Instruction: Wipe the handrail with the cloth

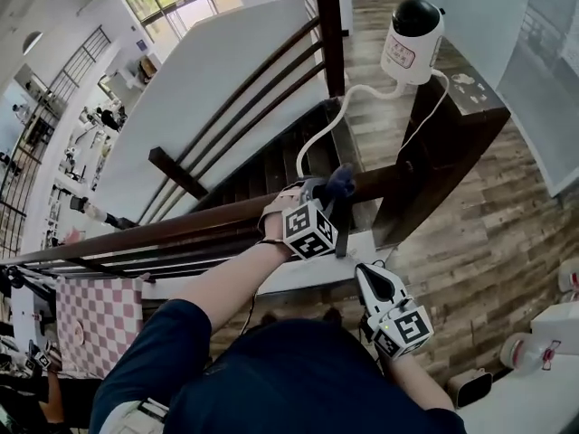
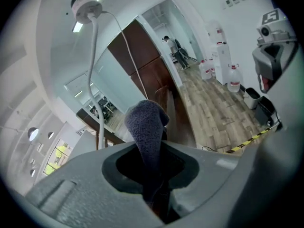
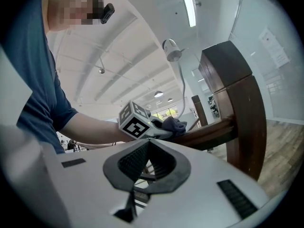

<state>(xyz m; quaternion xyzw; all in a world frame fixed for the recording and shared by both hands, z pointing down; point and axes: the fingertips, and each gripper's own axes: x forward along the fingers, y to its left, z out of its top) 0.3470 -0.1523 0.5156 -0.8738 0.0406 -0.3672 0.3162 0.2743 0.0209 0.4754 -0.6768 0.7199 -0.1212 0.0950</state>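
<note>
A dark wooden handrail (image 1: 181, 227) runs from the left edge to a thick newel post (image 1: 434, 143). My left gripper (image 1: 327, 202) rests on top of the rail close to the post, shut on a dark blue cloth (image 1: 340, 184) that bunches over the rail. Seen from the left gripper view, the cloth (image 2: 146, 127) sticks up out of the shut jaws. In the right gripper view the cloth (image 3: 174, 125) lies on the handrail (image 3: 209, 134) beside the post (image 3: 237, 103). My right gripper (image 1: 366, 271) hangs below the rail near my body, shut and empty.
A white device (image 1: 412, 30) with a white cable (image 1: 317, 134) sits on the post. Lower rails and a stairwell (image 1: 271, 165) drop away behind the handrail. Wooden floor (image 1: 470, 242) lies to the right, with water bottles (image 1: 525, 351) at the far right.
</note>
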